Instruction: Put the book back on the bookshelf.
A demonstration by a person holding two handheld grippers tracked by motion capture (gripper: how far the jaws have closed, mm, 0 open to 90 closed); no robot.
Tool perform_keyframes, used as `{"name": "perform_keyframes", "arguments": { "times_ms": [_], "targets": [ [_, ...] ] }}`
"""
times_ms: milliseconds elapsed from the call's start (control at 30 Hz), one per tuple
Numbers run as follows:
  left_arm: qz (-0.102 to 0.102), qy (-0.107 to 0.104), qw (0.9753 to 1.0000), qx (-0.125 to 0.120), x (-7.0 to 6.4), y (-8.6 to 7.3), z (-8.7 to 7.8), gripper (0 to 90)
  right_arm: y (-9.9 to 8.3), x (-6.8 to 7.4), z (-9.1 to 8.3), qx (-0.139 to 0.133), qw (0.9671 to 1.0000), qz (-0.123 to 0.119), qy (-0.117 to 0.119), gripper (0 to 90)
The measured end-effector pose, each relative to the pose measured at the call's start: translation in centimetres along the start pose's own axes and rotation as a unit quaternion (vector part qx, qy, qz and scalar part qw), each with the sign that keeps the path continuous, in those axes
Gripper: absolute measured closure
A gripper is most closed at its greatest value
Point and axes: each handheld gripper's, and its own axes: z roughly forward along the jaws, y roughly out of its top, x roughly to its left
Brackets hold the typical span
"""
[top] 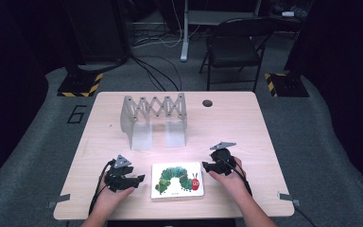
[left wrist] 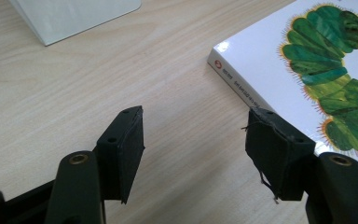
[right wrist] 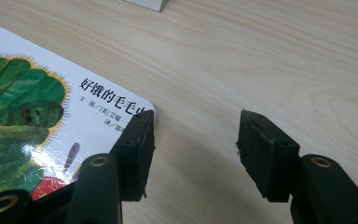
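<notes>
Right gripper view, book [right wrist: 37, 112] title characters, claw [right wrist: 193, 154] gaping.

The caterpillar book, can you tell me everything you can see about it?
The caterpillar book is a thick white square book with a glossy cover. A green caterpillar with a red head arches across it, with Chinese writing near one corner and small print on the spine. It is closed and lies flat, face up, near the front edge of the wooden table. The left gripper and right gripper sit open on either side; whether a jaw touches it is unclear.
</notes>
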Motion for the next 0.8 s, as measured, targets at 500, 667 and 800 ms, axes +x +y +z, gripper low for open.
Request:
{"name": "perform_keyframes", "arguments": {
  "times_ms": [500,667,800],
  "targets": [
    [0.011,-0.044,0.9990,-0.002,-2.5,0.5,-0.5,34.6,0.1,0.6,0.3,0.006,0.9996,0.000,0.026,42.0],
    [0.004,-0.054,0.9985,-0.007,-3.2,0.5,-0.7,34.6,0.1,1.2,0.6,0.012,0.9993,-0.002,0.035,41.2],
    [0.022,-0.048,0.9986,0.010,-3.5,0.5,-0.7,34.6,0.2,1.5,0.7,0.011,0.9992,-0.009,0.038,41.0]
  ]
}}
